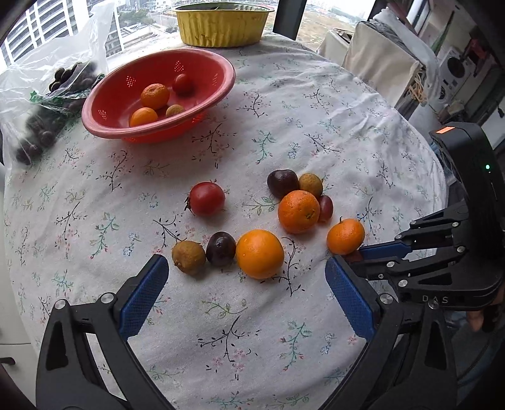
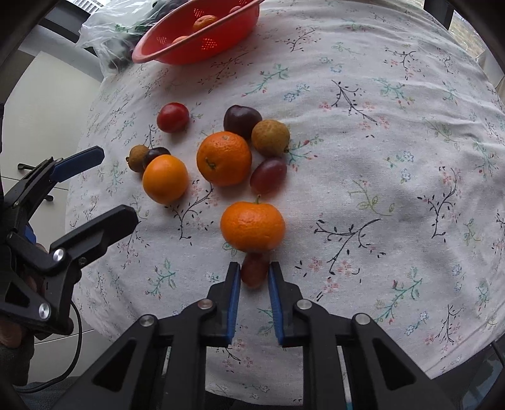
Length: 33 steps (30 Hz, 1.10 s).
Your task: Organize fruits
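Loose fruit lies on the floral tablecloth (image 1: 284,104): a red tomato (image 1: 207,198), two dark plums (image 1: 282,183), two lychees (image 1: 188,256), three oranges (image 1: 259,254) and a red grape (image 1: 325,207). A red colander (image 1: 217,85) at the back left holds several fruits. My left gripper (image 1: 246,296) is open and empty, just in front of the near orange. My right gripper (image 2: 254,274) is closed around a second red grape (image 2: 254,272) that rests on the cloth just in front of a mandarin (image 2: 252,225). The right gripper also shows in the left wrist view (image 1: 372,252).
A clear plastic bag of dark fruit (image 1: 41,126) lies at the table's left edge. A yellow foil tub (image 1: 221,23) stands at the far edge by the window. Shelves and bags (image 1: 394,63) stand beyond the table's right side.
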### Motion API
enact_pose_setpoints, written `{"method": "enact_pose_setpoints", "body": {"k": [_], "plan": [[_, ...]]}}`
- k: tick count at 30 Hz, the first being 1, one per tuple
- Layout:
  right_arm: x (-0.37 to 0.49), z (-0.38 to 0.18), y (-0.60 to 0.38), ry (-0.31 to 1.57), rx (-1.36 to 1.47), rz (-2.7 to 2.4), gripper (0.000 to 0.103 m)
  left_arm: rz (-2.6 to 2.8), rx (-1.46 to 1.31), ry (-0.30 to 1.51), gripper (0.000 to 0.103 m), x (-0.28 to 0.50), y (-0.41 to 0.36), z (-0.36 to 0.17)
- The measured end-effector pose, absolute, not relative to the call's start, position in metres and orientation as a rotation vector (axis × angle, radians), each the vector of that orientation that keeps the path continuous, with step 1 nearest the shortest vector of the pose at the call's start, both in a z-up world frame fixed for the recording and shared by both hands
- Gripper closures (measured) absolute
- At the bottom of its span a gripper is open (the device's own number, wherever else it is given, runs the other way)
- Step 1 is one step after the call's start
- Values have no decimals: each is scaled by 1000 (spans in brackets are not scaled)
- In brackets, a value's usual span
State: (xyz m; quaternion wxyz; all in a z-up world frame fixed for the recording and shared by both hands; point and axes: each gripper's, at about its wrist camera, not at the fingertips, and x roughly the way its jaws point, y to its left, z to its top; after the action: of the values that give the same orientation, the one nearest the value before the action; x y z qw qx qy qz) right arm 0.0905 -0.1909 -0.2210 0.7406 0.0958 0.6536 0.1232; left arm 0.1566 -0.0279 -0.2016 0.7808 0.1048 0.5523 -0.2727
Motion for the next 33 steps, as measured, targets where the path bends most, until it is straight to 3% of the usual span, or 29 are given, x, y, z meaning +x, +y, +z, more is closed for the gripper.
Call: {"method": "enact_pose_setpoints", "body": {"k": [2,15,33], "plan": [[90,-221,-195,1434,225,270,83,-616,214,1201,12,159,-32,-203],[85,-216,-216,1437,264,273,84,-787,245,1226,13,145,-87,-209],[71,-211,-232,1421,103,229,84,-833,307,1203,13,122,-103,-206]]}}
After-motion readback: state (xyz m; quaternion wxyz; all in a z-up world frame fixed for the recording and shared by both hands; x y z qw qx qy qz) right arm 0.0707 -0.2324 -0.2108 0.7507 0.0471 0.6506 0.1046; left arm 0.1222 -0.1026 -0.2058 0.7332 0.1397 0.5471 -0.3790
